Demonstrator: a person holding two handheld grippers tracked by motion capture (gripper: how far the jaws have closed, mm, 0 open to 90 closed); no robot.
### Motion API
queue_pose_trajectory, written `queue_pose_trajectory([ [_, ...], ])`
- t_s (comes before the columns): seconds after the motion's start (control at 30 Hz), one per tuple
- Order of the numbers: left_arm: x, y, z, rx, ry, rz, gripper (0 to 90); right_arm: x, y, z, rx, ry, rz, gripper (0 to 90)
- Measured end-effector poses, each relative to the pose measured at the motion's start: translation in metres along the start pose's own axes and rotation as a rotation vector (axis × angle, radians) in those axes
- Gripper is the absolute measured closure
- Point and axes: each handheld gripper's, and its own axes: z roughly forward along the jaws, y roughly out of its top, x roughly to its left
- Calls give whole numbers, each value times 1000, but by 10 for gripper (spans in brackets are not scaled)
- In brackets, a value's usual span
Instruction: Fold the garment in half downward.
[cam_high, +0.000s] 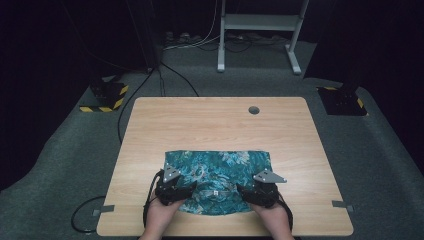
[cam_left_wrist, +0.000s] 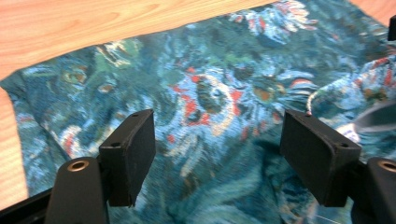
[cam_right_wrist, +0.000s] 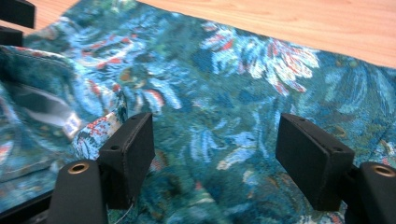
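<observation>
A teal floral garment (cam_high: 220, 172) lies folded on the near half of the wooden table (cam_high: 215, 120), with a white label at its collar (cam_high: 215, 192). My left gripper (cam_high: 172, 187) hovers over the garment's near left part, jaws wide apart with only cloth (cam_left_wrist: 210, 93) beneath them. My right gripper (cam_high: 262, 190) sits over the near right part, open too, with the fabric (cam_right_wrist: 224, 107) between and below its jaws. In the right gripper view the collar with the label (cam_right_wrist: 70, 123) lies to the left of the jaws. Nothing is pinched by either one.
A round cable hole (cam_high: 254, 109) is set near the table's far edge. Bare wood surrounds the garment on the far, left and right sides. Cables trail from the grippers off the near left edge. A white stand (cam_high: 260, 30) is on the floor beyond.
</observation>
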Motion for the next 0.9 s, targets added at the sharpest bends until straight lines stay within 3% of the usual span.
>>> queue_pose_trajectory([
  [0.4,-4,-23,-13,15,-19,-13,248,10,-15,-14,5,40,-12,247],
  [0.9,-3,-47,-11,68,25,-3,213,14,-41,-12,81,27,-37,229],
])
